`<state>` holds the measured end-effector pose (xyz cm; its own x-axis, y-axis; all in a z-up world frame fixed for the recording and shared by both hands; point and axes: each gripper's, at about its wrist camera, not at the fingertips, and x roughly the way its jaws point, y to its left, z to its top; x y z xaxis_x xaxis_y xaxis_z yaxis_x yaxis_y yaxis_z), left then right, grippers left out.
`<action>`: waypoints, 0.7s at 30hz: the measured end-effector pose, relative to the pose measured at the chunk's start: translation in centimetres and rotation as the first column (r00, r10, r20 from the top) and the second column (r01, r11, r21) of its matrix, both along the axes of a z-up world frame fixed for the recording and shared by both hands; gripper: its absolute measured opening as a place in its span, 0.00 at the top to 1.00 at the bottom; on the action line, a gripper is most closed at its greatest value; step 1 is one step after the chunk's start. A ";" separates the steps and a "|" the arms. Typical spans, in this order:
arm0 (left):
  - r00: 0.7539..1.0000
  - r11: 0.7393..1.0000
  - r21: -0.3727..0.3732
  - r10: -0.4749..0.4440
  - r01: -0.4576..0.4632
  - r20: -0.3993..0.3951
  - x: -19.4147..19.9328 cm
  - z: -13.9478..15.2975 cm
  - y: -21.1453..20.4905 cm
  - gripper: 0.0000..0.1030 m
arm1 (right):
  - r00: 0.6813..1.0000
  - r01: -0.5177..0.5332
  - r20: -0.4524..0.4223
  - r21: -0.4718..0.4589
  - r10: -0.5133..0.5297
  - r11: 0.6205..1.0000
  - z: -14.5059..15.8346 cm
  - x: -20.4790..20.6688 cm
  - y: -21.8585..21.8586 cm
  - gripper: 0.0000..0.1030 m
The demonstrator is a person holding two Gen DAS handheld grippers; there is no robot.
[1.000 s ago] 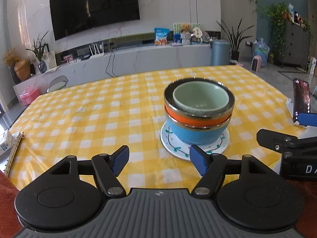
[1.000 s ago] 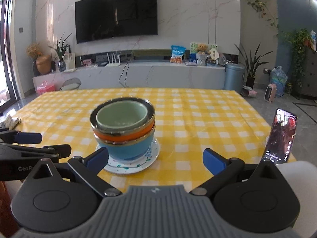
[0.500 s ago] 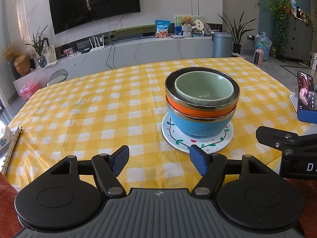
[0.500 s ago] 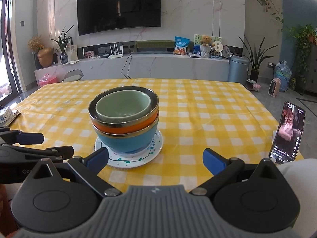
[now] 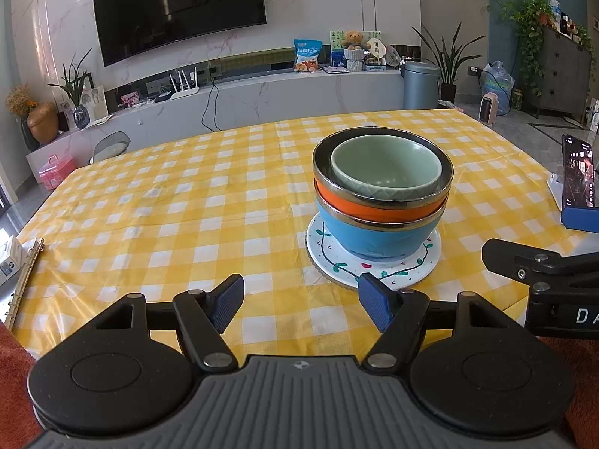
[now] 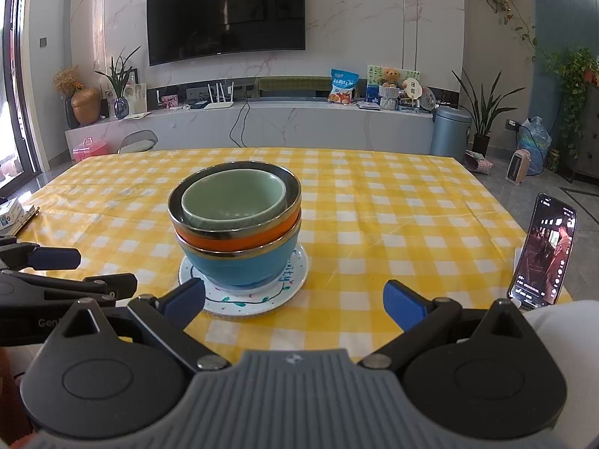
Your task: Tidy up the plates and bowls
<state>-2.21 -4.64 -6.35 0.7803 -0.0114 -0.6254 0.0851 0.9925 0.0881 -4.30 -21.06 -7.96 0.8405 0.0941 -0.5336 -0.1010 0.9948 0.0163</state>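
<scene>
The table (image 5: 157, 202) with the yellow checked cloth is filling both views. Near its front edge the plate (image 5: 329, 262) is lying flat, and a blue bowl (image 5: 374, 235) is standing on it. An orange bowl (image 5: 359, 209) is sitting inside the blue one, and a green bowl (image 5: 385, 164) is sitting inside the orange one.

The left gripper (image 5: 301, 301) is hanging over the table edge with jaws wide apart, holding nothing; its right finger is just in front of the plate rim. The right gripper (image 6: 294, 301) is also spread wide and holding nothing, its left finger overlapping the plate edge in view.

A phone (image 6: 543, 254) is leaning upright at the right edge.
</scene>
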 end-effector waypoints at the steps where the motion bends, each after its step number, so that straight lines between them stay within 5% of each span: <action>1: 1.000 1.000 0.000 0.000 0.000 0.000 0.0 0.0 0.0 0.20 | 1.000 -0.002 0.000 -0.002 0.002 1.000 0.0 0.0 0.0 0.04; 21: 1.000 1.000 -0.001 0.001 -0.001 0.000 0.0 0.0 0.1 0.20 | 1.000 -0.012 -0.002 -0.009 0.012 1.000 -0.2 0.2 0.1 0.04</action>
